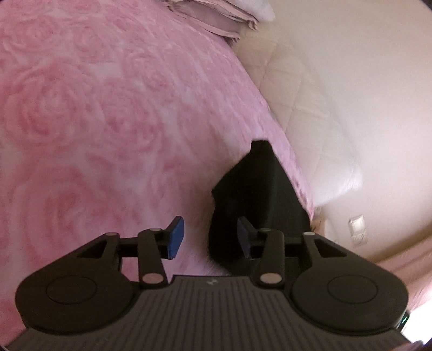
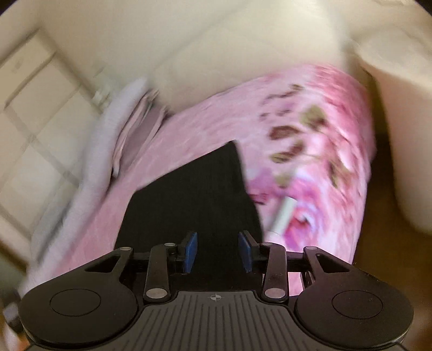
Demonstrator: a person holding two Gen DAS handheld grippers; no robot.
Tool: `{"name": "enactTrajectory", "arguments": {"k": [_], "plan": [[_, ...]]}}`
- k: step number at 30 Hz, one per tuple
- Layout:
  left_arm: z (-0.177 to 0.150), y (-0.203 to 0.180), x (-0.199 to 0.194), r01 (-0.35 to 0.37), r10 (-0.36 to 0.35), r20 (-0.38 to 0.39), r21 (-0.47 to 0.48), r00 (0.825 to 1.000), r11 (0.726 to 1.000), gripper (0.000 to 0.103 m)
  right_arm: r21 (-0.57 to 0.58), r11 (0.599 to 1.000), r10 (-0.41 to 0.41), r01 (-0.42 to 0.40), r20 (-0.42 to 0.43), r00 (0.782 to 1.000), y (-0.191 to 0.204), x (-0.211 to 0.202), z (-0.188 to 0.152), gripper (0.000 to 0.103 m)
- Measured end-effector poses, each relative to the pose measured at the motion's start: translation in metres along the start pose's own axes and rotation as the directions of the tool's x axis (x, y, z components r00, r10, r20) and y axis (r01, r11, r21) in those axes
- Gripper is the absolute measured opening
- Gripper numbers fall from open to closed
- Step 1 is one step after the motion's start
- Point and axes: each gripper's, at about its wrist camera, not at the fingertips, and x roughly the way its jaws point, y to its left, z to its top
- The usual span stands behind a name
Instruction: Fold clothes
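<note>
A black garment (image 1: 253,194) is seen lying on the bed, flattened into a compact wedge on the pink rose-patterned bedspread (image 1: 89,113), close to the bed's edge – a shape that suggests a fold already laid. The left gripper (image 1: 210,237) is held just above its near end with the jaws released; the right-hand pad overlaps the cloth in the view, yet nothing is pinched. The right gripper (image 2: 218,252) is likewise poised over the garment's near edge, jaws parted and empty (blur hides the finer detail). Both are probably kept low and spread so the next hem can be taken. A stack of folded pale linens (image 1: 216,19) is set at the far corner – presumably clothes already done.
</note>
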Motion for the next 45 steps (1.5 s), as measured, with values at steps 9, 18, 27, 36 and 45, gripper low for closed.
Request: {"name": "enactTrajectory", "arguments": {"k": [9,18,27,36,45], "plan": [[0.007,-0.008,0.058,0.049,-0.059,-0.083,-0.125,0.995,0.991,0.036,-0.124,0.992,-0.042,0.035,-0.053,0.998,0.015,0.045,-0.007,0.038],[0.044,0.003,0.03,0.149,-0.15,-0.057,-0.027,0.987,0.989,0.004,-0.121,0.992,-0.06,0.048,-0.098,0.993,0.006,0.056,-0.007,0.037],[0.042,0.025,0.019,0.009,-0.008,-0.052,0.02,0.999,1.0,0.015,-0.116,0.992,-0.06,0.048,-0.104,0.993,0.002,0.059,-0.008,0.036],[0.014,0.019,0.051,0.155,-0.172,-0.12,-0.14,0.978,0.978,0.007,-0.087,0.995,-0.046,0.038,-0.088,0.995,0.001,0.056,-0.009,0.036],[0.002,-0.006,0.04,-0.093,0.098,-0.01,0.223,0.995,0.97,0.014,-0.085,0.996,-0.045,0.037,-0.085,0.995,-0.001,0.049,-0.008,0.028]]}}
